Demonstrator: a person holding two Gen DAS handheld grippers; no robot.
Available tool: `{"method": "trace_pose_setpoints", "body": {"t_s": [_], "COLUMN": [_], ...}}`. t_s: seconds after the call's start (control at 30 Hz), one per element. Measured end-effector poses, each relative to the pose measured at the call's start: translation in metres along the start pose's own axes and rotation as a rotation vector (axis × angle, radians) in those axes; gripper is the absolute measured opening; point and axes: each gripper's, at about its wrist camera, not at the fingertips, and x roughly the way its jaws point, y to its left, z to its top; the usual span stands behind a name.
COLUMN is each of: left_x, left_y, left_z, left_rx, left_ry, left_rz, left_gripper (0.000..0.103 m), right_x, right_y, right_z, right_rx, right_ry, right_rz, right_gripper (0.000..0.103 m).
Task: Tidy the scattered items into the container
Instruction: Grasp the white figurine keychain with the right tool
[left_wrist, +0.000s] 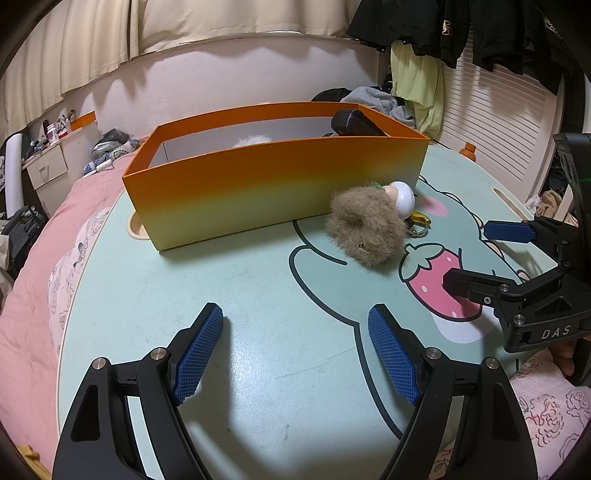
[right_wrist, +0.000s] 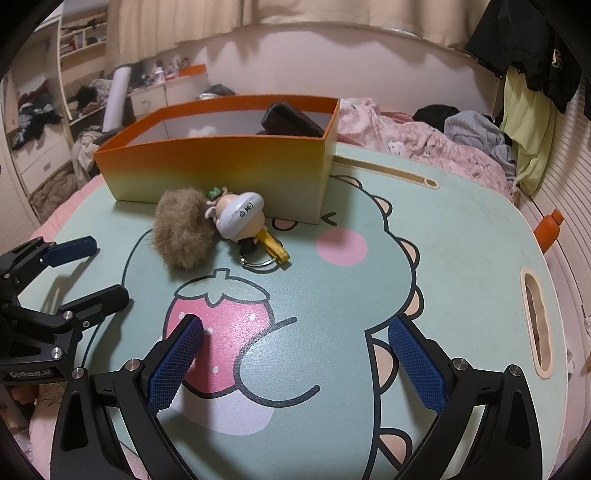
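Right wrist view alone shows key ring (right_wrist: 263, 263) — beside doll keychain (right_wrist: 240, 218).

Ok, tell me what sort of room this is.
Most likely a bedroom: the dinosaur-print lap table sits on a pink quilt, clothes hang by the slatted doors, and drawers and shelves stand at the side.
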Motion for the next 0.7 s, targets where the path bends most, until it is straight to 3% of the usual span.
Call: {"method": "trace_pose_setpoints", "body": {"t_s": [0.13, 0.2, 0.37, 0.47, 0.7], "left_x": [-0.004, -0.007, -0.017, -0.019, -0.018], "left_y": [0.003, 0.006, 0.008, 0.01, 0.01], "left_z": [0.003, 0.004, 0.007, 0.01, 0.013], "left_rx": [-0.045, -0.063, -0.053, -0.065, -0.065], "left_ry": [0.001, -0.008, -0.052, -0.06, -0.059], "left_rz": [-0.064, -0.083, -0.053, -0.059, -0.054], "left_gripper": [0.081, 0.081, 0.081, 0.081, 0.081], "right_x": [-0.009, -0.012, -0.012, -0.005, 0.022], "right_y": [0.002, 0.004, 0.008, 0.007, 0.012], "right_z": [0.002, 0.008, 0.038, 0.054, 0.068], "right_rx": [0.002, -0.006, 0.007, 0.043, 0.052], "right_ry": [-0.055, -0.071, -0.121, -0.135, -0.063], "right_rz": [0.035, 0.068, 0.16, 0.157, 0.187], "right_gripper": [0.097, 0.084, 0.075, 0.069, 0.051]}}
